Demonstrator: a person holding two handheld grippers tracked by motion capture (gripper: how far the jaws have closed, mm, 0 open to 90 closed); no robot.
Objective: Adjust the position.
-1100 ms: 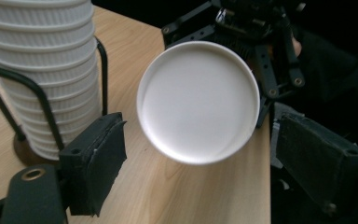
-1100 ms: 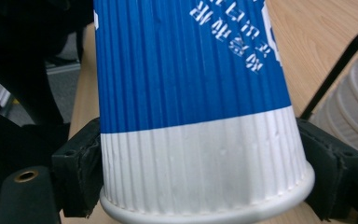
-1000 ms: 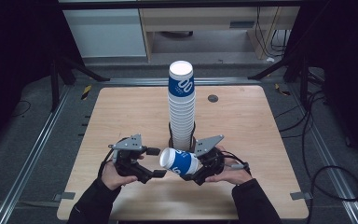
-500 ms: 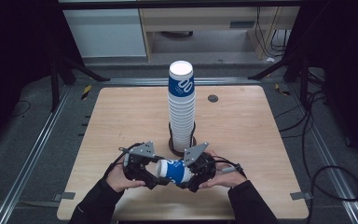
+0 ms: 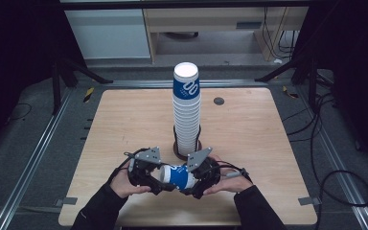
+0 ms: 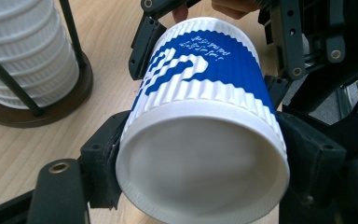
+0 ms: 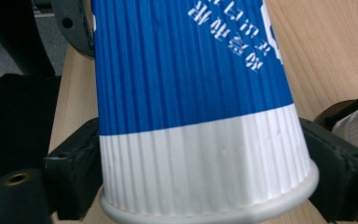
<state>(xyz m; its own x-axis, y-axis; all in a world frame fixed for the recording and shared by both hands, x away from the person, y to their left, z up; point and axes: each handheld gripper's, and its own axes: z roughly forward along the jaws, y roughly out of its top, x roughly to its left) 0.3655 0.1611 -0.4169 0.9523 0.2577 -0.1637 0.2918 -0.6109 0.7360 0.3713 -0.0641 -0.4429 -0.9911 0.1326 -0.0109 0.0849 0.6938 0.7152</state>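
Observation:
A blue-and-white ribbed paper cup (image 5: 177, 176) lies on its side just above the table's front, held between two hand-held grippers. My left gripper (image 5: 159, 180) has just been closing, and its jaws now press both sides of the cup (image 6: 200, 116) at its closed end. My right gripper (image 5: 191, 184) has just been opening. Its jaws flank the rim end of the cup (image 7: 191, 116) without squeezing it. A tall stack of the same cups (image 5: 187, 108) stands behind, in a black wire holder on a round base.
The light wooden table (image 5: 249, 129) has bare room left and right of the stack. The holder's dark base (image 6: 9, 109) sits close behind the grippers. A small dark disc (image 5: 219, 101) lies at the far right. Metal rails and cables run around the table.
The left gripper has moved right to the cup and shut on its end. The right gripper, which held the cup, has shifted slightly left and loosened. The cup now hangs between both.

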